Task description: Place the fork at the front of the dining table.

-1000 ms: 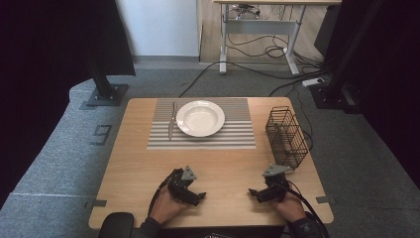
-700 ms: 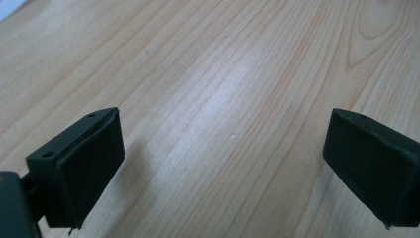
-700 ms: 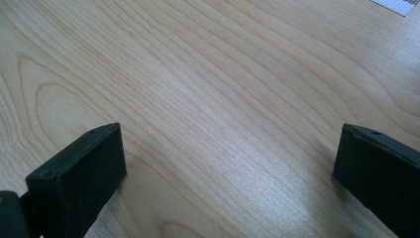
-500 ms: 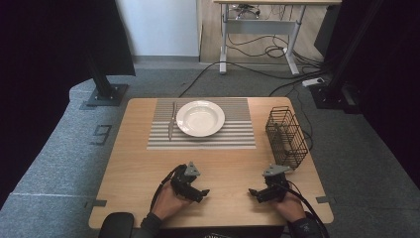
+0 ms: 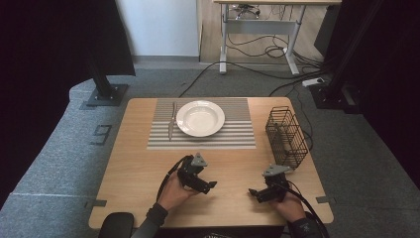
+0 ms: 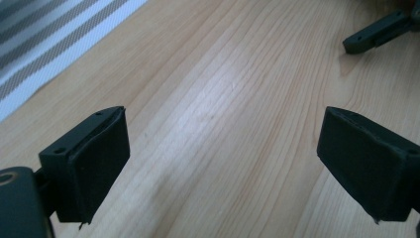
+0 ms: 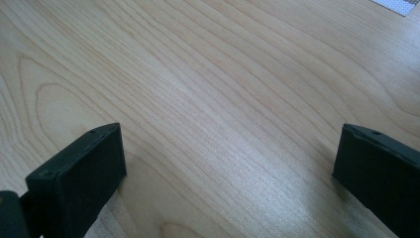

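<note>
— What is hard to see here?

— The thin silver piece of cutlery (image 5: 171, 122) on the striped grey and white placemat (image 5: 233, 139) is too small. I cannot tell if it is a knife or a fork.

— Anything inside the black wire basket (image 5: 286, 136)?

— Too small to tell.

— What gets cut off?

— In the left gripper view, the other black gripper (image 6: 380, 30) is cut by the top corner. The wooden table (image 5: 133, 173) hides the person's arms at the bottom edge.
</note>
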The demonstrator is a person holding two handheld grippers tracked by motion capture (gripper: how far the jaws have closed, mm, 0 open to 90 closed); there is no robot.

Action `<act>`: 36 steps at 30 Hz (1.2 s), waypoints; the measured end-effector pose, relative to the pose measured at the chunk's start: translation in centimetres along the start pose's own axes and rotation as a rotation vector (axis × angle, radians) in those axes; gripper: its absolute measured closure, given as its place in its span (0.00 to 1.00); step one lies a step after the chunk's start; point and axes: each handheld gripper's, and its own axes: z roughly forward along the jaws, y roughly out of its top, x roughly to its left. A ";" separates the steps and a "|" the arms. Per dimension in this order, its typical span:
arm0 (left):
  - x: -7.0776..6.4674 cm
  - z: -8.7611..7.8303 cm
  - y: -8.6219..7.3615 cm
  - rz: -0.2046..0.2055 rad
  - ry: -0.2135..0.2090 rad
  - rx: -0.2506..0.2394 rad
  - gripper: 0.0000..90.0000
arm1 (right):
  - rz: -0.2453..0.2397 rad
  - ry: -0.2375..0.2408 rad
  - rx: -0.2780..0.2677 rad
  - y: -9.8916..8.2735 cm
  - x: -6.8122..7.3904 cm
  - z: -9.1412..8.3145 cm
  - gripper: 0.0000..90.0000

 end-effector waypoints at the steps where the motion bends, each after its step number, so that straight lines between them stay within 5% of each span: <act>1: 0.0 0.0 0.3 0.004 0.000 0.001 0.07 | 0.000 0.000 0.000 0.0 0.0 0.0 0.00; 22: -0.7 0.6 6.5 0.089 0.018 0.000 0.15 | -0.002 0.000 -0.001 0.0 0.0 0.0 0.00; 36: -1.5 1.9 11.9 0.178 -0.012 -0.012 0.24 | -0.002 0.000 -0.001 0.0 0.0 0.0 0.00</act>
